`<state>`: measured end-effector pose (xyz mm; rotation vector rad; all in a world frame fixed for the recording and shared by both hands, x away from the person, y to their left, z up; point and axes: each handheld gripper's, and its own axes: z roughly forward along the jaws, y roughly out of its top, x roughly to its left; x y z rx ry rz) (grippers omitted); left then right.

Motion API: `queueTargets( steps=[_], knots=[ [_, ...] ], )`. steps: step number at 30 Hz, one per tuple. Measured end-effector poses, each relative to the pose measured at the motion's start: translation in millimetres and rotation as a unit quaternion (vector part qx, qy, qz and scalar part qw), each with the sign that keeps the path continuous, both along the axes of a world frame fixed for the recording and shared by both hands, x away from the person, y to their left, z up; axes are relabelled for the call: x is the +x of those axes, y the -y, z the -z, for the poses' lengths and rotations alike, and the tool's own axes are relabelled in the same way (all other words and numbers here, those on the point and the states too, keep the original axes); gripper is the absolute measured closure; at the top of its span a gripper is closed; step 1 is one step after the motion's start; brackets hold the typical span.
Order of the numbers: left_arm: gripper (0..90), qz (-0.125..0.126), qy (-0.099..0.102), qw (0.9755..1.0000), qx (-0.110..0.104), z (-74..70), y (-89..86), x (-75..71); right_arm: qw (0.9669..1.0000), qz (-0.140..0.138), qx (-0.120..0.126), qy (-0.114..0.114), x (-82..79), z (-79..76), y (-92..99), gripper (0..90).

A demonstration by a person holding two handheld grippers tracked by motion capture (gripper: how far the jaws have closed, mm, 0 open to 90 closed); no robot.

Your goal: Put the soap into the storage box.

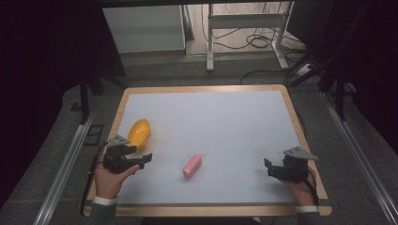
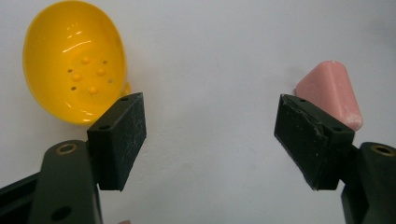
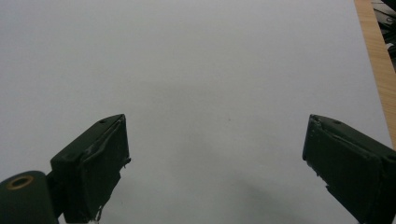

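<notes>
So, quick pass, one moment, both hands low at the near edge of the board.
Left gripper (image 1: 141, 158): held in the person's left hand (image 1: 109, 180), near-left part of the white board (image 1: 225, 122); jaws spread wide, nothing between them, bare white surface in the gap.
Left gripper aim: in its own view (image 2: 210, 135) the jaws frame empty board, yellow thing beyond the left jaw, pink thing beyond the right jaw.
Yellow bowl (image 1: 139, 132): oval, glossy, on the board just beyond the left gripper, close to the left wooden edge; in the left gripper view (image 2: 74, 65) it shows its hollow side with small bumps and holes. Touching the jaw or not: cannot tell, looks just apart.
Pink block (image 1: 192, 166): short, rounded, lying flat on the board, middle-near area, between the two grippers and nearer the left one; also in the left gripper view (image 2: 331, 93), behind the right jaw tip.
Right gripper (image 1: 268, 168): in the right hand (image 1: 300, 192), near-right corner, released too, jaws wide, empty (image 3: 215, 154).
Right gripper surroundings: plain white board ahead, wooden rim (image 3: 376, 60) at the far right of its view.
Pink block to right gripper: well apart.
</notes>
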<state>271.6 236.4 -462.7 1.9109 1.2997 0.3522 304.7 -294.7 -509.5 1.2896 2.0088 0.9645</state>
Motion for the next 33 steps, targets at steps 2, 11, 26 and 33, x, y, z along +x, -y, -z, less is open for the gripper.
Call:
queueTargets(
  steps=[2, 11, 26, 33],
  knots=[
    [25.4, 0.003, 0.0, 1.0, 0.001, -1.3, 2.1, 0.1, 1.0, 0.0, 0.0, 0.001, 0.0, -0.1, 0.5, 6.8],
    [25.4, 0.016, 0.003, 0.9998, 0.009, -5.6, 12.2, 0.6, 1.0, 0.001, 0.003, 0.002, -0.6, -1.9, 1.8, 6.8],
    [25.4, 0.043, 0.005, 0.9988, 0.022, -9.9, 32.3, 2.7, 1.0, 0.002, 0.003, 0.004, -1.0, -2.8, 2.6, 6.8],
    [25.3, 0.053, 0.003, 0.9983, 0.026, -10.2, 40.3, 3.5, 1.0, 0.002, 0.004, 0.004, -1.1, -3.1, 2.6, 6.8]
  ],
)
